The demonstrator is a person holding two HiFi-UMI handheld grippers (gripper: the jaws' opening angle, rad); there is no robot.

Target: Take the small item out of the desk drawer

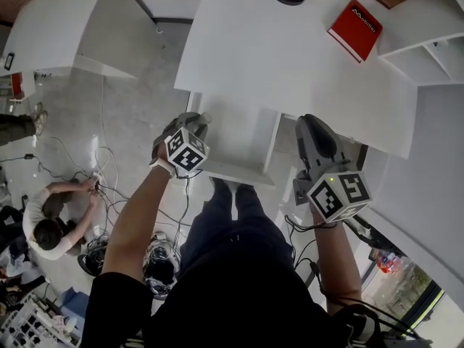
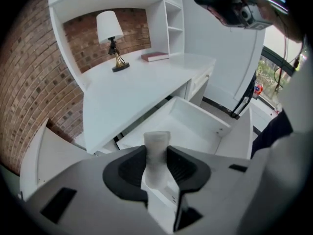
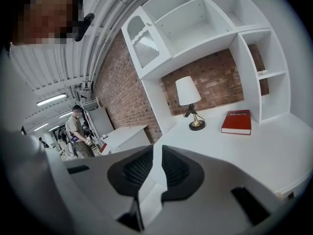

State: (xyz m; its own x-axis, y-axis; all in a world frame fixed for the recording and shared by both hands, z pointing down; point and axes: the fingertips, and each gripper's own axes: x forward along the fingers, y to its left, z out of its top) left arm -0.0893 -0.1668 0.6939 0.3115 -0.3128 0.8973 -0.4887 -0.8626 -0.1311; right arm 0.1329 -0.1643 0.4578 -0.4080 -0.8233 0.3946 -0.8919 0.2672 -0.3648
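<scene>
- Setting: a staged study corner inside an industrial test hall.
- Study fittings: white worktop (image 1: 290, 56), white shelving (image 3: 195, 18), lamp (image 3: 189, 94), red book (image 1: 355, 29), brick wall (image 3: 127, 82).
- Hall signs: corrugated ceiling (image 3: 98, 13), strip lights (image 3: 51, 100), and a bare floor (image 1: 138, 107) strewn with cables (image 1: 101, 167), with a person (image 1: 47, 223) crouching among them.

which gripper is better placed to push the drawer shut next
Right, I'd say. The right gripper is empty, jaws slightly apart, just beside the open drawer. The left gripper is shut on the small item, so it is busy.
</scene>
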